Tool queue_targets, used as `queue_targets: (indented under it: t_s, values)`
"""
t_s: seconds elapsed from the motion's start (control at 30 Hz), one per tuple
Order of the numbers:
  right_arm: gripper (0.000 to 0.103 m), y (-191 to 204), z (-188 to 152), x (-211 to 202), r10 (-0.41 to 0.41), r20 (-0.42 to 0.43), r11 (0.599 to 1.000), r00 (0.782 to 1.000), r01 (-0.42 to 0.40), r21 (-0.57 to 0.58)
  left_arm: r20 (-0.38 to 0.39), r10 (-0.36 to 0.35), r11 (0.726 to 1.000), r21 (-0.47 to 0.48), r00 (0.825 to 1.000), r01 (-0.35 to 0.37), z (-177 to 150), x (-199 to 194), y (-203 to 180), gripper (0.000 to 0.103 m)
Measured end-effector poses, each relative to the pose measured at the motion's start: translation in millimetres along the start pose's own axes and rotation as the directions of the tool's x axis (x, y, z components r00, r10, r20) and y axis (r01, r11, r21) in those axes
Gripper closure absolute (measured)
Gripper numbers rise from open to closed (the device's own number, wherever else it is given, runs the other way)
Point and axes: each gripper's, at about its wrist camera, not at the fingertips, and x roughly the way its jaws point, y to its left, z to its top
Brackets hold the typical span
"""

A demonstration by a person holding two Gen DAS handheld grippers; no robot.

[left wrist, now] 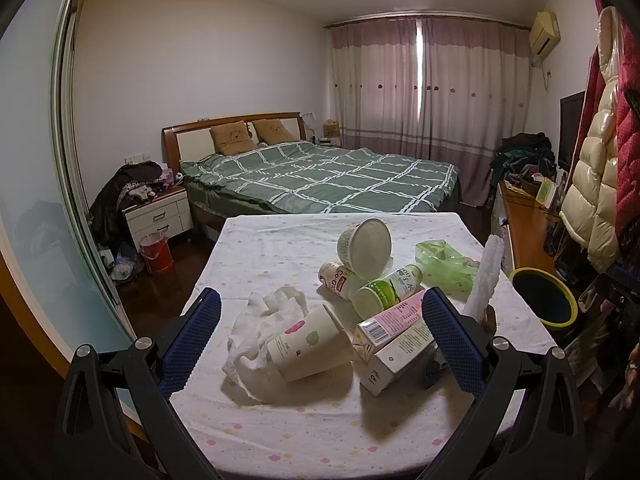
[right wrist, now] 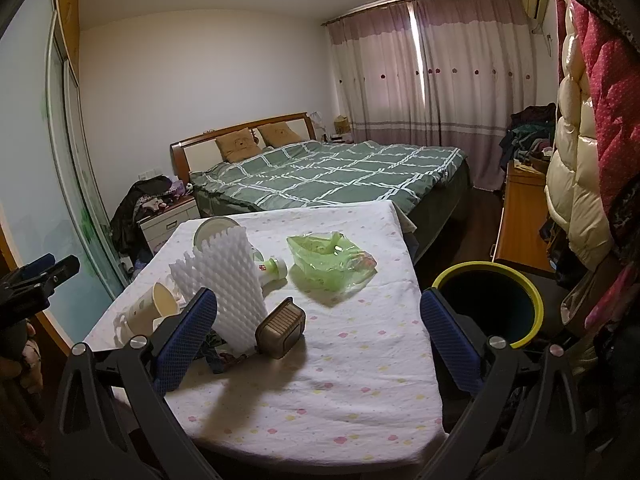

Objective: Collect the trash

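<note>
Trash lies heaped mid-table on the dotted cloth: a tipped paper cup on crumpled tissue, cartons, and a bottle reading "CoQ10". Your left gripper and right gripper both hover with jaws spread, holding nothing. White foam blocks your right view; the yellow-rimmed bin stands right of the table.
</note>
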Motion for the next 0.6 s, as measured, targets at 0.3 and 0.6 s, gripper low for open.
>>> queue_targets:
  t_s: [0.3,0.6]
  values:
    - [0.006,-0.2,1.6,2.1,-0.004,-0.005,1.000,1.000,0.004,0.002,-0.006,-0.004,1.000,0.000,1.000,0.004,0.1,1.3,0.6,0.004]
    - [0.006,-1.9,0.9,4.0,-0.008,-0.010,1.000,1.000,0.008,0.008,-0.016,-0.010,1.000,0.001,1.000,0.010,-0.9,5.8,0.2,0.004]
